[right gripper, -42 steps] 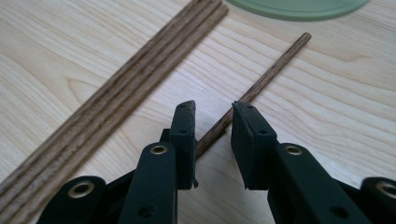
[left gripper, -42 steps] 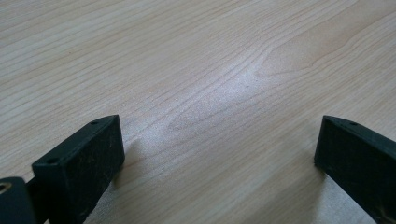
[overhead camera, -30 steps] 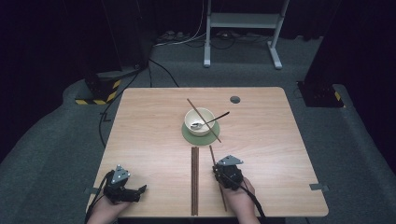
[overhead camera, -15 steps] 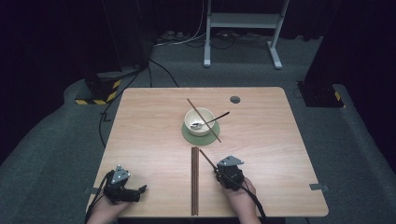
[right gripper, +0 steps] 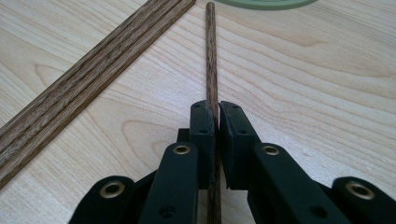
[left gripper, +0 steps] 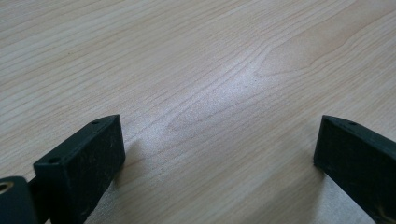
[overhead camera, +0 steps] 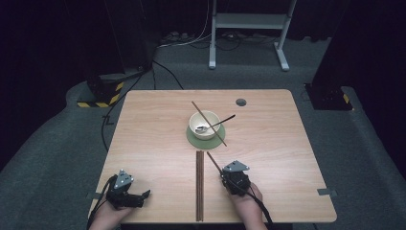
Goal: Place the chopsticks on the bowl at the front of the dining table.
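Chopstick work fills this moment. From the high view, the right tongs (overhead camera: 229, 176) sit at the near edge of the bench (overhead camera: 143, 139), pinching the near end of a single dark chopstick (overhead camera: 213, 162) that points up the bench toward the green mat (overhead camera: 191, 140). On that mat stands a pale bowl (overhead camera: 201, 125) with a spoon (overhead camera: 216, 123) in it and a second chopstick (overhead camera: 209, 123) lying across its rim. A long wooden strip (overhead camera: 199, 184) lies on the bench just left of the right tongs. The left tongs (overhead camera: 139, 196) rest well apart at the near left corner, away from everything.

Left gripper view: the jaws stand wide apart over bare bench (left gripper: 210, 84), with nothing between them.

Right gripper view: the right tongs (right gripper: 216, 116) have just been closing and are clamped on the chopstick (right gripper: 210, 56), which runs straight out between the pads toward the edge of the green mat (right gripper: 266, 3); the wooden strip (right gripper: 93, 74) slants past on the left.

Risks, as I judge them: the grip is at the very end of a thin round stick, so it may roll or swing in the pads once lifted. The far tip could catch the mat's edge, or knock the bowl and unseat the chopstick balanced across it. A low swing could also nudge the strip.
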Action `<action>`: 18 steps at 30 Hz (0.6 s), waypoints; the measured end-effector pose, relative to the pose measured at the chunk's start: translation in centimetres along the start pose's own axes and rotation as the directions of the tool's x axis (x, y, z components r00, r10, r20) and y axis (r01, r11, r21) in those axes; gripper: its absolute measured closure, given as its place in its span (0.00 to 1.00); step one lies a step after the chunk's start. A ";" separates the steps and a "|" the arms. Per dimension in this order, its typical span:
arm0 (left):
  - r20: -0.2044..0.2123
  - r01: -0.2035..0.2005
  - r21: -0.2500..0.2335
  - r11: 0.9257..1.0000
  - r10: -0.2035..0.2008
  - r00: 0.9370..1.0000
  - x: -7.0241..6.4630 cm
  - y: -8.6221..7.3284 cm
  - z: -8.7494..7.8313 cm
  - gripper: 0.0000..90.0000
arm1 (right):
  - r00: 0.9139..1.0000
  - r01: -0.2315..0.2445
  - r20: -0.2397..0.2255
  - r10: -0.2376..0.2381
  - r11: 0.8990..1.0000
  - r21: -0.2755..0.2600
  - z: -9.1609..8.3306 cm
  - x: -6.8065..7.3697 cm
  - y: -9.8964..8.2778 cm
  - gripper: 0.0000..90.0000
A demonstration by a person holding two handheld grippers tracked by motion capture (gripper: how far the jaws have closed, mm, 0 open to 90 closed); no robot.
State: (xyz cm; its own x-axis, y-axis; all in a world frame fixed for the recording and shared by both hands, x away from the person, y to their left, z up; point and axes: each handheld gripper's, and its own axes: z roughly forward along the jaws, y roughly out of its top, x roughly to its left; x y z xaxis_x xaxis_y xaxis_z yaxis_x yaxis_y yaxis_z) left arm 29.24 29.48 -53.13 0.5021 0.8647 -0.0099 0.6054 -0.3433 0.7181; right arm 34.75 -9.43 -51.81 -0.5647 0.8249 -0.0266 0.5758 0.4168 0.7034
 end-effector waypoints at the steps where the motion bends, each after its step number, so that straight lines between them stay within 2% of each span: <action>1: 0.000 0.000 0.001 1.000 0.000 1.000 0.0 0.0 0.0 0.02 | 1.000 -0.001 0.000 0.001 1.000 -0.001 0.0 0.0 0.0 0.94; 4: 0.000 0.000 0.002 1.000 0.000 1.000 0.0 0.0 0.0 0.02 | 1.000 0.006 0.003 -0.006 1.000 -0.001 0.0 0.0 0.0 0.94; 6: 0.000 -0.001 0.002 1.000 0.001 1.000 0.0 0.0 0.0 0.02 | 1.000 -0.008 -0.007 0.008 1.000 0.003 -0.1 0.0 0.1 0.94; 7: 0.000 0.000 0.002 1.000 0.000 1.000 0.0 0.0 0.0 0.02 | 1.000 0.006 -0.007 -0.006 1.000 -0.007 -0.2 0.0 0.2 0.94; 11: 0.002 -0.003 0.001 1.000 0.003 1.000 0.0 0.0 0.0 0.03 | 1.000 0.011 0.000 -0.011 0.999 -0.031 -1.0 -0.3 0.6 0.94; 18: 0.003 -0.003 0.001 1.000 0.003 1.000 0.0 0.0 0.0 0.03 | 1.000 0.000 -0.008 -0.001 0.996 -0.088 -2.3 -0.8 1.4 0.94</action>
State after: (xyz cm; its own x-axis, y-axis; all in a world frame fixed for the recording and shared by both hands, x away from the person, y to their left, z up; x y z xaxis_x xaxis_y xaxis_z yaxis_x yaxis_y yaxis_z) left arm 29.19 29.49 -53.11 0.5053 0.8629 -0.0098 0.6046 -0.3459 0.7175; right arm 34.61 -10.35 -49.15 -0.5703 0.8212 -0.0214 0.5210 0.3817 0.7634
